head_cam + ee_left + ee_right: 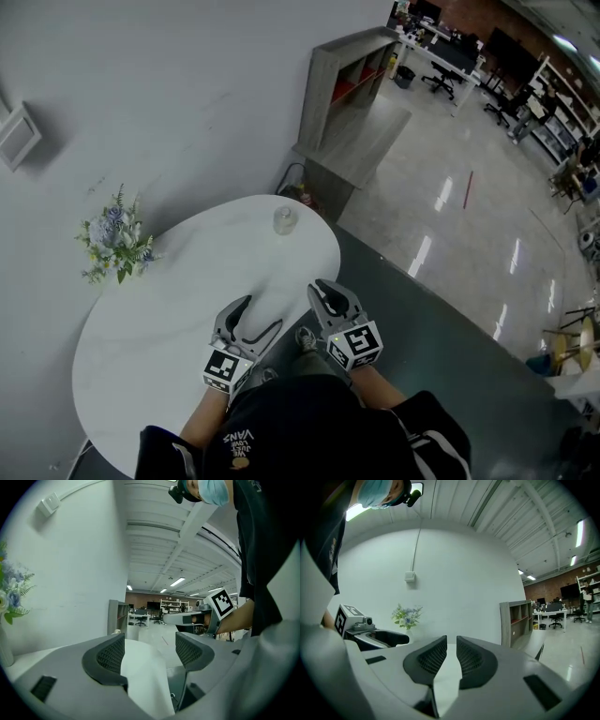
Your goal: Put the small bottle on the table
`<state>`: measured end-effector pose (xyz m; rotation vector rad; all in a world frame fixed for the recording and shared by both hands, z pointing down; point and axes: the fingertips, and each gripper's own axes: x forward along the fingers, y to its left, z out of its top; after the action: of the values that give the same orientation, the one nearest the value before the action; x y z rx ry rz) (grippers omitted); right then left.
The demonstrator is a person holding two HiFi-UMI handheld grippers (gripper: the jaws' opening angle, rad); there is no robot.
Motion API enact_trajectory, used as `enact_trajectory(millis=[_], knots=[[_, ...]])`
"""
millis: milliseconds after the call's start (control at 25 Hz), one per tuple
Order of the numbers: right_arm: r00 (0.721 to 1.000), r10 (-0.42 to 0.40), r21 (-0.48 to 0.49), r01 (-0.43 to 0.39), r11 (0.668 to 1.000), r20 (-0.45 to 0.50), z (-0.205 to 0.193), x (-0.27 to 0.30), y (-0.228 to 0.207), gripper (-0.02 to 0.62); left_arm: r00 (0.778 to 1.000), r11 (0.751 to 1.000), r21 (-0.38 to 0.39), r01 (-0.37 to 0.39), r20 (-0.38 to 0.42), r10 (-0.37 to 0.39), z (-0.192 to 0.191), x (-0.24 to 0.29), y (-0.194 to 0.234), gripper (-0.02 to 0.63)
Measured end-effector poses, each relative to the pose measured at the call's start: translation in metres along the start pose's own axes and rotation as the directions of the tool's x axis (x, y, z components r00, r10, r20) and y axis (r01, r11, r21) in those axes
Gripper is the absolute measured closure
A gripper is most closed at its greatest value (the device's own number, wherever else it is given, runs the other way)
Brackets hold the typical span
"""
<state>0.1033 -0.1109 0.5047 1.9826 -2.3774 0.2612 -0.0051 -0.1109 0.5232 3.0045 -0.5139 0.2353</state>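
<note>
Clear small bottle (284,220), standing upright, white table (187,281)

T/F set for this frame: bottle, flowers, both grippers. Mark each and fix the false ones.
1. The small bottle stands upright on the white table, near its far edge. True.
2. The left gripper is clamped on the bottle. False: its jaws stand wide apart with nothing between them.
3. The flowers stand at the table's right edge. False: they are at its left edge, by the wall.
4. The right gripper has its jaws closer together than the left's, with nothing between them. True.
</note>
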Motion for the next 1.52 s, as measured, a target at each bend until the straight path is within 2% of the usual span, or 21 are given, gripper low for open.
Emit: enact_trajectory(millis=[280,360,560,840,960,1160,1520], knots=[[0.999,-0.044,0.014,0.044,0.999,0.014,-0.008,-0.042,0.026,0.528,0.997,0.997,0.013,0.076,0.024,-0.077,0.008,-0.012,-0.029,0.242],[0.998,-0.057,0.022,0.057,0.998,0.013,-0.012,-0.053,0.033,0.529,0.995,0.995,0.028,0.093,0.015,-0.094,0.006,-0.017,-0.037,0.264],[0.997,-0.074,0.035,0.074,0.997,0.001,-0.019,-0.077,0.046,0.532,0.994,0.992,0.068,0.108,0.011,-0.109,0.006,-0.028,-0.054,0.345],[0.996,-0.085,0.058,0.085,0.995,0.002,-0.025,-0.098,0.066,0.534,0.994,0.99,0.121,0.078,0.063,-0.086,0.017,-0.043,-0.066,0.534],[0.996,-0.092,0.072,0.091,0.993,0.005,-0.028,-0.104,0.071,0.534,0.995,0.989,0.13,0.069,0.064,-0.078,0.017,-0.048,-0.068,0.562],[0.996,-0.088,0.082,0.089,0.993,-0.01,-0.036,-0.109,0.079,0.538,0.996,0.99,0.131,0.046,0.065,-0.055,0.016,-0.056,-0.067,0.586],[0.996,-0.082,0.073,0.084,0.994,-0.028,-0.038,-0.11,0.08,0.549,0.998,0.989,0.139,0.044,0.035,-0.049,0.011,-0.057,-0.071,0.586]])
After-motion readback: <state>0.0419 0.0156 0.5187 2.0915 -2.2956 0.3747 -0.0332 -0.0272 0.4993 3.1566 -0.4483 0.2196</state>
